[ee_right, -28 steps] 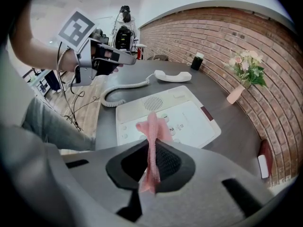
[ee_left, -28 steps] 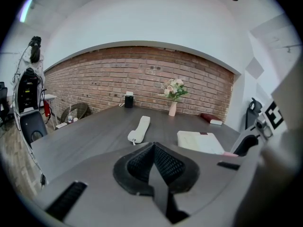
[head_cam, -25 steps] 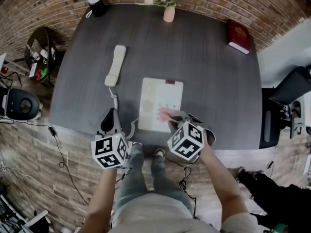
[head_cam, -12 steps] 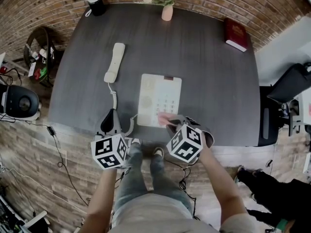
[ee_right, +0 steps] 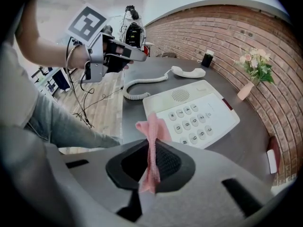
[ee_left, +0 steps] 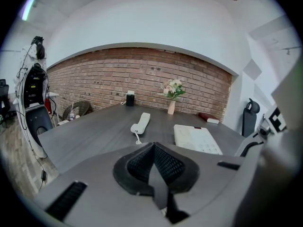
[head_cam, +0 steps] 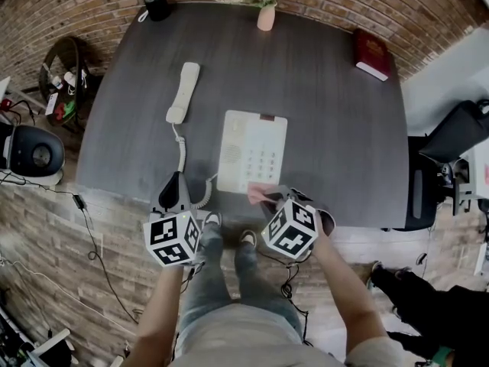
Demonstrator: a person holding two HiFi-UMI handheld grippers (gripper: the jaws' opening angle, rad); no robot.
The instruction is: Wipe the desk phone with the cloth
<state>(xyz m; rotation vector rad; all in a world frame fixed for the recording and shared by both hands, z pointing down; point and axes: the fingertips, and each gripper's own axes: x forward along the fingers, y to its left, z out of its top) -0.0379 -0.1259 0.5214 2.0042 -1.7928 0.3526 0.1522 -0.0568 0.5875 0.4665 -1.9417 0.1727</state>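
The white desk phone base [head_cam: 253, 152] lies in the middle of the dark table [head_cam: 328, 90], keypad up. Its handset [head_cam: 183, 92] lies off the cradle to the left, joined by a coiled cord [head_cam: 182, 153]. My right gripper [head_cam: 263, 196] is shut on a pink cloth [ee_right: 151, 137], held just off the near edge of the phone base [ee_right: 191, 111]. My left gripper [head_cam: 173, 193] is shut with nothing in it, at the table's near edge left of the base. In the left gripper view the handset [ee_left: 141, 123] and base [ee_left: 195, 138] lie ahead.
A vase of flowers [head_cam: 265, 4] and a black cup [head_cam: 157, 4] stand at the table's far edge. A red book [head_cam: 373, 53] lies at the far right corner. A black chair [head_cam: 451, 155] stands to the right of the table.
My right gripper with the pink cloth has drawn back off the keypad toward the table's near edge. The left gripper has stayed where it was.
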